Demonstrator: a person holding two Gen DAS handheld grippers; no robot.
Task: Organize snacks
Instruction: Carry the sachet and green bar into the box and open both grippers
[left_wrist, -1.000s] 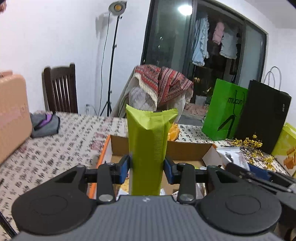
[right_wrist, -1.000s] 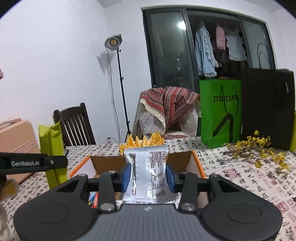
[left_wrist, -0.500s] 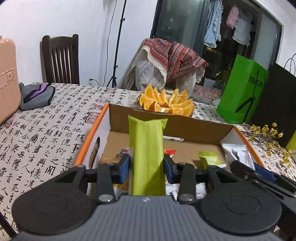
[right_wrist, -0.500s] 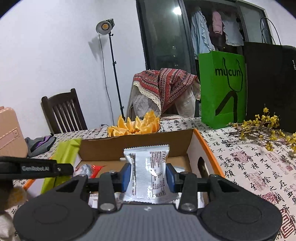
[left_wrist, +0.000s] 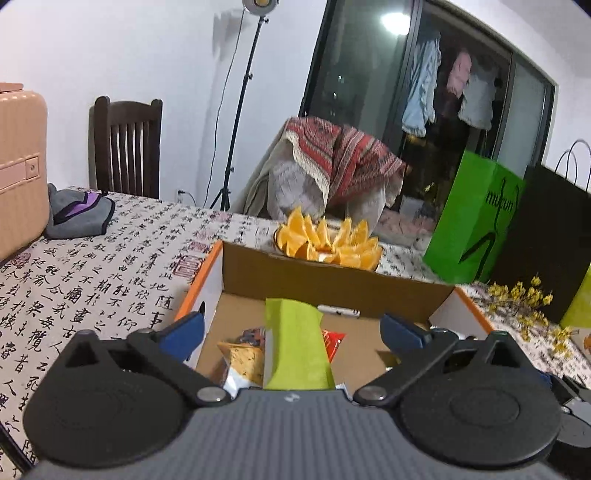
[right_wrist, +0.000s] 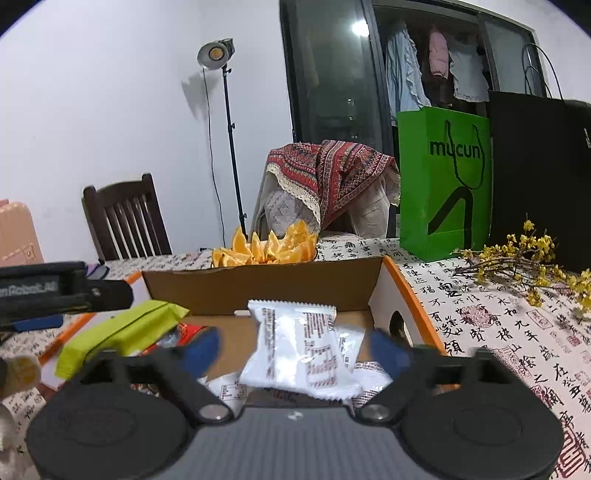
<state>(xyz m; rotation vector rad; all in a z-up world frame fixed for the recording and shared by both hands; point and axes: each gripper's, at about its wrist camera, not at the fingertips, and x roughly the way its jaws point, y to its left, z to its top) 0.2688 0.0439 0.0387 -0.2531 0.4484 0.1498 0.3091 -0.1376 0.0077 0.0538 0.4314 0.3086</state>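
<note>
Over the open cardboard box (left_wrist: 332, 284) my left gripper (left_wrist: 291, 326) is opening, its jaws spread wide. A green snack packet (left_wrist: 295, 347) lies loose between them, clear of both blue pads, and leans into the box over other snack packs (left_wrist: 243, 358). My right gripper (right_wrist: 295, 350) is also opening over the same box (right_wrist: 258, 288). A white snack packet (right_wrist: 299, 350) sits between its blurred pads without touching either. The right wrist view also shows the green packet (right_wrist: 122, 332) tilted at the left, under the left gripper's black finger (right_wrist: 92, 291).
A plate of orange wedges (left_wrist: 328, 243) stands just behind the box. A green paper bag (right_wrist: 443, 177), a black bag (right_wrist: 535, 177) and yellow flower sprigs (right_wrist: 517, 258) fill the right. A grey pouch (left_wrist: 77, 214) and a pink suitcase (left_wrist: 18, 166) are at the left.
Both grippers came down over the box, then spread from shut to wide. The green packet and the white packet are let go, and the green one has tipped forward into the box.
</note>
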